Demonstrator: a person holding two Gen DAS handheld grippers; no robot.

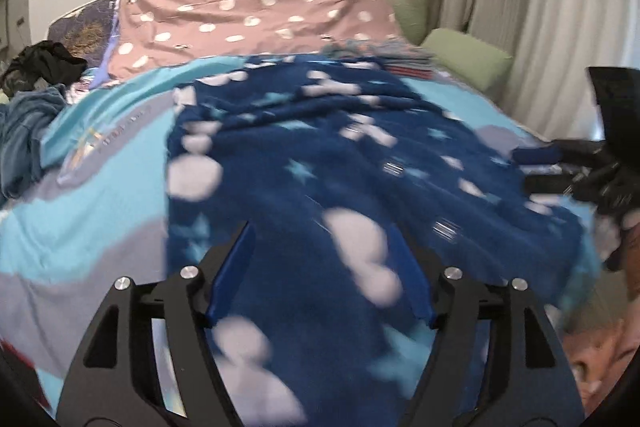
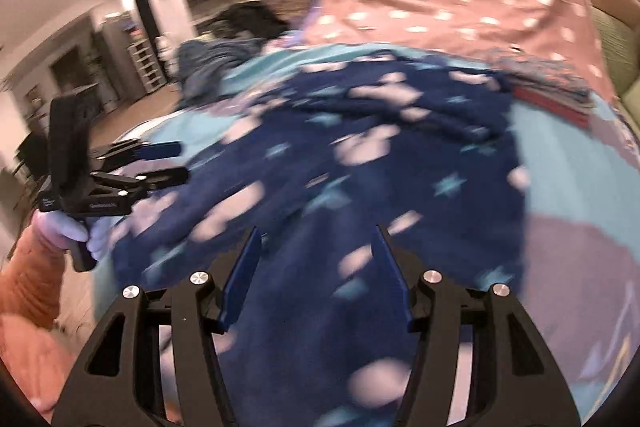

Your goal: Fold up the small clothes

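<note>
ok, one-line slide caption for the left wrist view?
Left gripper open over a navy star-print garment on the bed; right gripper at its edge.

We see a soft, fuzzy matt fleece garment (image 1: 320,155) on a smooth cotton-like bedsheet (image 1: 92,227). Each hand-held gripper (image 1: 320,263) looks like matt black plastic with shiny metal screws (image 1: 189,271) and smooth blue pads (image 1: 234,267); the right one (image 2: 318,263) matches.

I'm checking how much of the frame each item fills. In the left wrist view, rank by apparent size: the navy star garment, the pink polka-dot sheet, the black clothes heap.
1. Navy star garment, though nearness to the camera inflates it.
2. Pink polka-dot sheet.
3. Black clothes heap, clearly smallest.
</note>
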